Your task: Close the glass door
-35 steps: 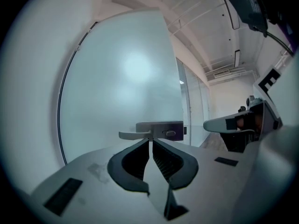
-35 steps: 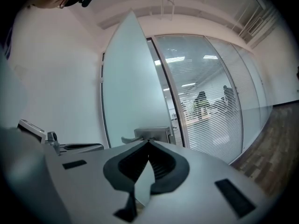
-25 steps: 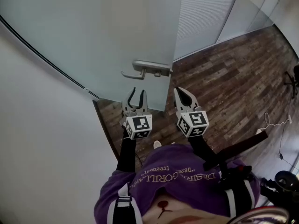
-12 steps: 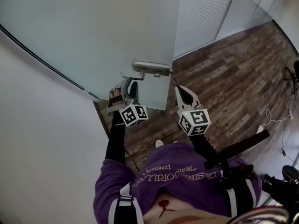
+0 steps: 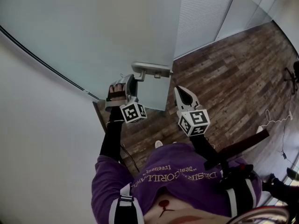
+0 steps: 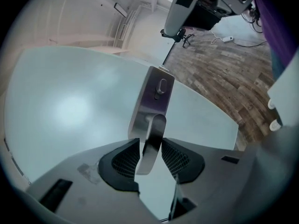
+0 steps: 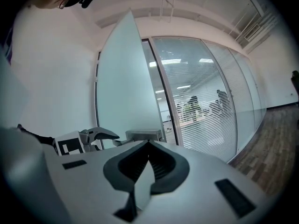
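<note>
The left gripper (image 6: pixel 149 143) holds its 2 jaws wide with the handle (image 6: pixel 156 125) between them, so squeeze tight before swinging the glass door (image 6: pixel 70 106); the right gripper (image 7: pixel 148 144) is closed, empty.

The place is an office. A frosted glass door (image 5: pixel 93 31) with a metal lever handle (image 5: pixel 150 69) hangs in a plain white wall (image 5: pixel 37 139), and beside it runs a curved glass partition (image 7: pixel 205 92) lined with thin horizontal blinds (image 5: pixel 201 13). Behind those blinds, in the right gripper view, people (image 7: pixel 205 104) sit together in a room lit by long ceiling lights (image 7: pixel 170 61). The floor (image 5: pixel 233 73) is dark wood-look planking, with loose cables (image 5: pixel 275 120) lying on it near the edge.
</note>
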A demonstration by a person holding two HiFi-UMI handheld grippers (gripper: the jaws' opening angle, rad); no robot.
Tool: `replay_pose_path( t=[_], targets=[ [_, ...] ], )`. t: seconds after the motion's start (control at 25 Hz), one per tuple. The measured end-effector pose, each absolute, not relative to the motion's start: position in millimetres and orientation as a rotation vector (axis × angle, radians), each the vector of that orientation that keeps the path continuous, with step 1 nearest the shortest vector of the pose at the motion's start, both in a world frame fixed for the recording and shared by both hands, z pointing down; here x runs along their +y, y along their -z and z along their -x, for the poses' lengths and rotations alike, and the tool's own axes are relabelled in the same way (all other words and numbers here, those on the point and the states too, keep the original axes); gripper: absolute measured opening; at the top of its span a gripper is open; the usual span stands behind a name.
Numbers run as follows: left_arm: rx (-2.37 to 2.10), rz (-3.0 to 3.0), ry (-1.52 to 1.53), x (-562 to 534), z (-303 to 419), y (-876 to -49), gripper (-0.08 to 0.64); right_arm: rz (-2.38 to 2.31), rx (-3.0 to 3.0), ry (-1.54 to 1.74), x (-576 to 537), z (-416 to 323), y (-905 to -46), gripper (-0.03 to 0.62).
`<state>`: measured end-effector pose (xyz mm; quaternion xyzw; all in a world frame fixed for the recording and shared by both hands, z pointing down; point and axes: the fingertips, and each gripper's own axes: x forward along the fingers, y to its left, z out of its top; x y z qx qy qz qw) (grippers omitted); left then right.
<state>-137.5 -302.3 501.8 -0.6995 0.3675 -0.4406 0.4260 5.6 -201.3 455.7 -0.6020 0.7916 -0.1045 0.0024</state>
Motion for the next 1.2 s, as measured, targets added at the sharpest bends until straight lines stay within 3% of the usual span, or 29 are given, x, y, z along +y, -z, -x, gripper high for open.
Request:
replay_pose_path(
  t=[1.2],
  targets=[
    [0.825, 1.738, 1.193, -326, 121, -516, 0.095, 1.9, 2.498, 0.358, -203, 19, -468, -0.009]
  ],
)
